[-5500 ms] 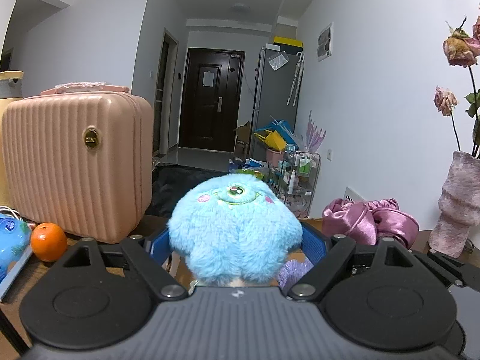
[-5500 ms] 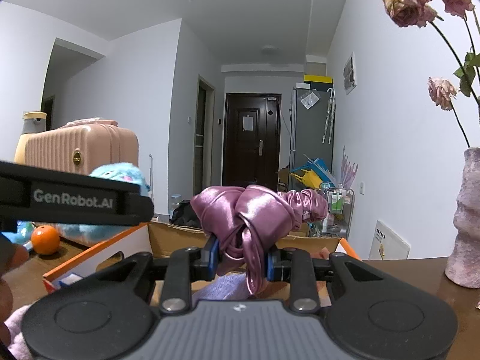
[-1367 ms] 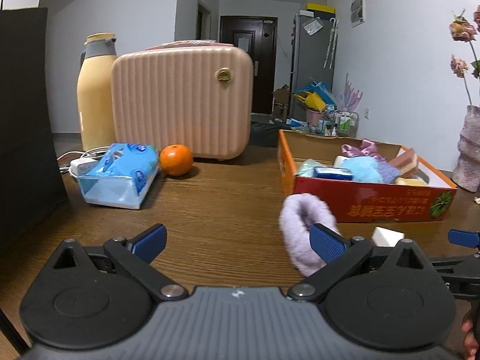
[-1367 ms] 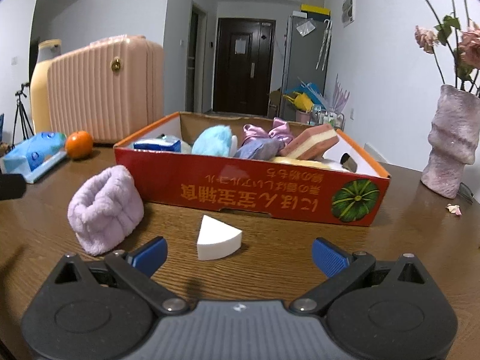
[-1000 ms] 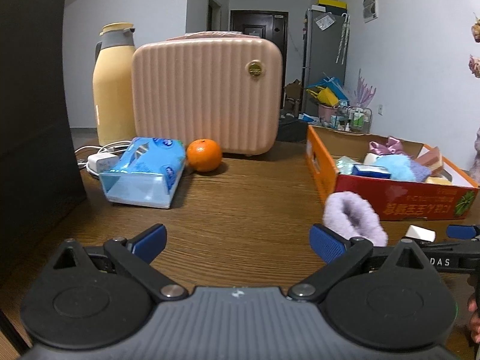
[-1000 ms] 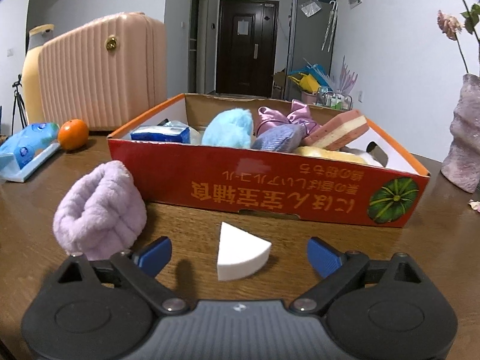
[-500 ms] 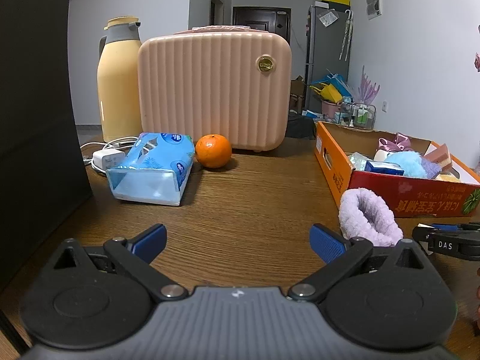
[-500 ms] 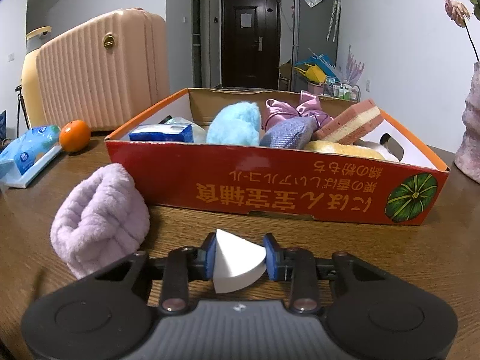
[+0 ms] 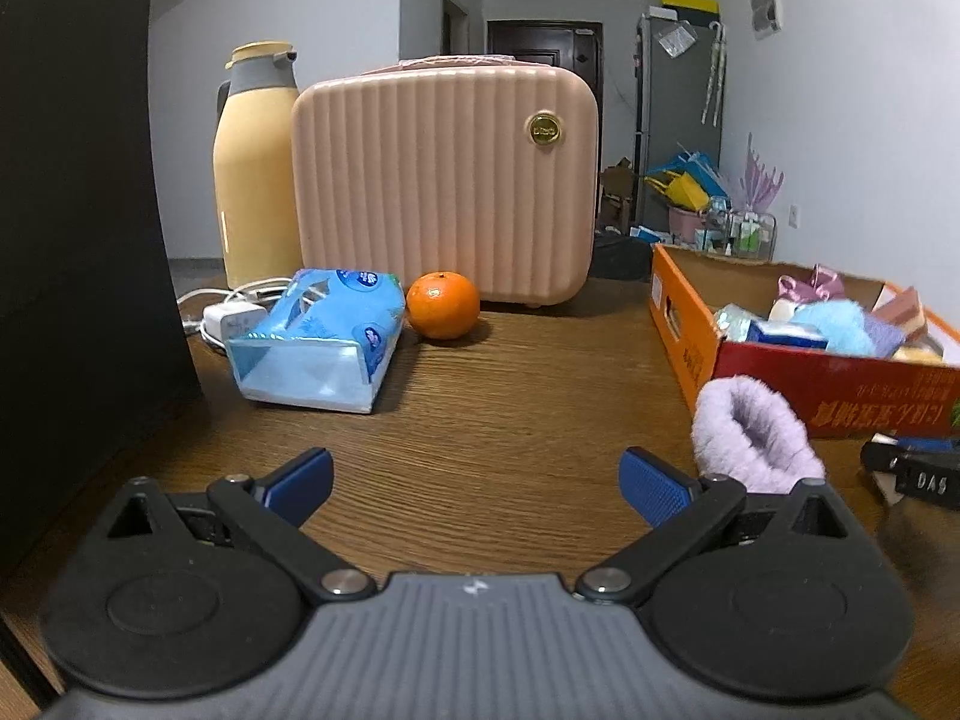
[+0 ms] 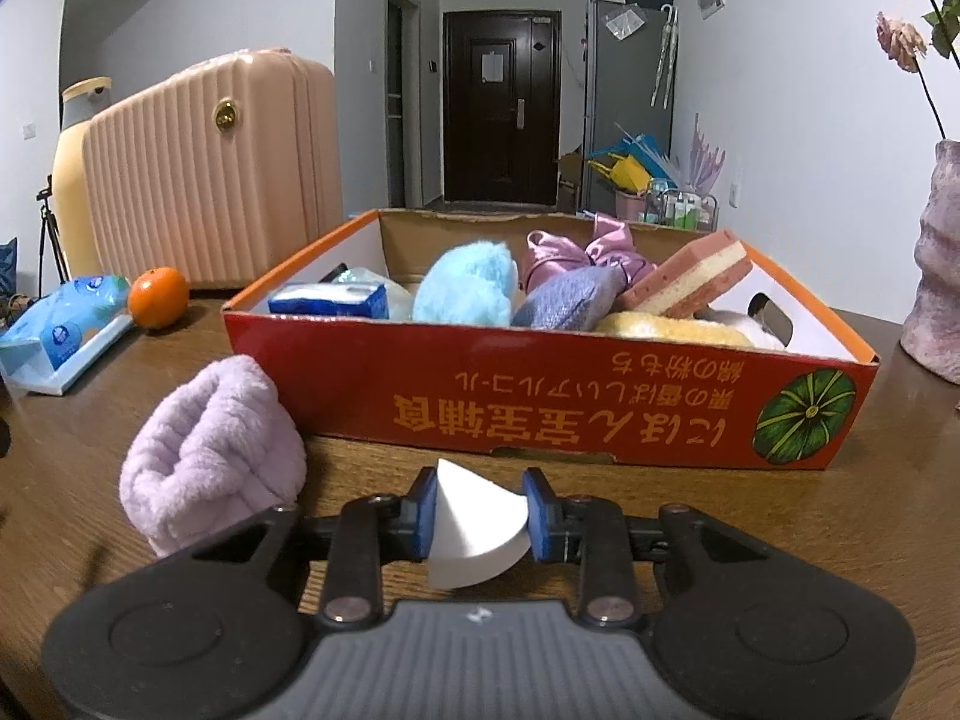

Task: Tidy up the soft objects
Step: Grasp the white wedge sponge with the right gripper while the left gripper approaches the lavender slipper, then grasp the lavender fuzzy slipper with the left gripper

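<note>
My right gripper point(image 10: 478, 517) is shut on a white wedge-shaped sponge point(image 10: 474, 531), just in front of the red cardboard box point(image 10: 540, 396). The box holds a blue plush point(image 10: 465, 291), a pink satin scrunchie point(image 10: 576, 255), a lilac pouch point(image 10: 567, 300), a pink and cream sponge point(image 10: 690, 279) and other soft items. A fluffy lilac band point(image 10: 207, 444) lies on the table left of the sponge. My left gripper point(image 9: 477, 480) is open over bare wood, with the lilac band point(image 9: 753, 438) just past its right finger. The right gripper's tip point(image 9: 912, 471) shows at the far right of the left wrist view.
A pink ribbed case point(image 9: 444, 180) stands at the back of the wooden table point(image 9: 510, 432), with a yellow flask point(image 9: 255, 162) beside it. An orange point(image 9: 443, 305), a blue tissue pack point(image 9: 318, 339) and a white charger point(image 9: 231, 318) lie before them. A black panel point(image 9: 78, 240) rises at left, a vase point(image 10: 936, 258) at right.
The right gripper closed from wide open onto the white sponge and holds it. The left gripper stayed open and its view swung a little to the left.
</note>
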The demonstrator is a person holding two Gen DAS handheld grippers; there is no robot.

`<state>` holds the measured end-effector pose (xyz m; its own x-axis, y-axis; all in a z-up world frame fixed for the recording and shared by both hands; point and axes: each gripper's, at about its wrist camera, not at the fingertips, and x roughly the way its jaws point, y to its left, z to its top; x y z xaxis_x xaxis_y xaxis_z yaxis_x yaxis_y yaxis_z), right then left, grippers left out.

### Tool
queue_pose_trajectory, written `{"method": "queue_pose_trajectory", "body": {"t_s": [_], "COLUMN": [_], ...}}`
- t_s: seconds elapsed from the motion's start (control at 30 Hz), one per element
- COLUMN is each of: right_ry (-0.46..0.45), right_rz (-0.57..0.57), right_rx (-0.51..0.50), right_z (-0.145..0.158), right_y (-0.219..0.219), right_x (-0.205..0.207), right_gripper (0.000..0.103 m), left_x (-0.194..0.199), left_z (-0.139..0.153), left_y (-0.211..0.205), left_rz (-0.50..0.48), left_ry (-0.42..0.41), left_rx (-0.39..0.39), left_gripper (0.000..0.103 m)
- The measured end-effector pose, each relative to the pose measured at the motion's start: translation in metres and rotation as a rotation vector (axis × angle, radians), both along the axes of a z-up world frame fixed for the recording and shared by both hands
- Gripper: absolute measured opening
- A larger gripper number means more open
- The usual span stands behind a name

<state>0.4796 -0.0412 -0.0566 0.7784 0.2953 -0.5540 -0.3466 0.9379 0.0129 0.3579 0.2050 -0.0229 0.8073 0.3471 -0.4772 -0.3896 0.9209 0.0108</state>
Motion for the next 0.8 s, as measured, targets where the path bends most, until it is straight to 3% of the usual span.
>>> {"method": "queue_pose_trajectory", "body": {"t_s": [0.43,0.8], "right_ry": [-0.041,-0.060], "right_rz": [0.019,-0.018], "right_rx": [0.014,0.018], "right_z": [0.006,0.008], "right_y": [-0.026,-0.069], "right_x": [-0.005,0.007], "right_gripper": [0.029,0.029], "left_x": [0.020,0.058], "left_z": [0.000,-0.008], "left_y": [-0.048,-0.095], "left_rz": [-0.036,-0.074], "left_ry": [-0.016,0.039], "left_rx": [-0.057,-0.054], "left_gripper": [0.103,0.103]}}
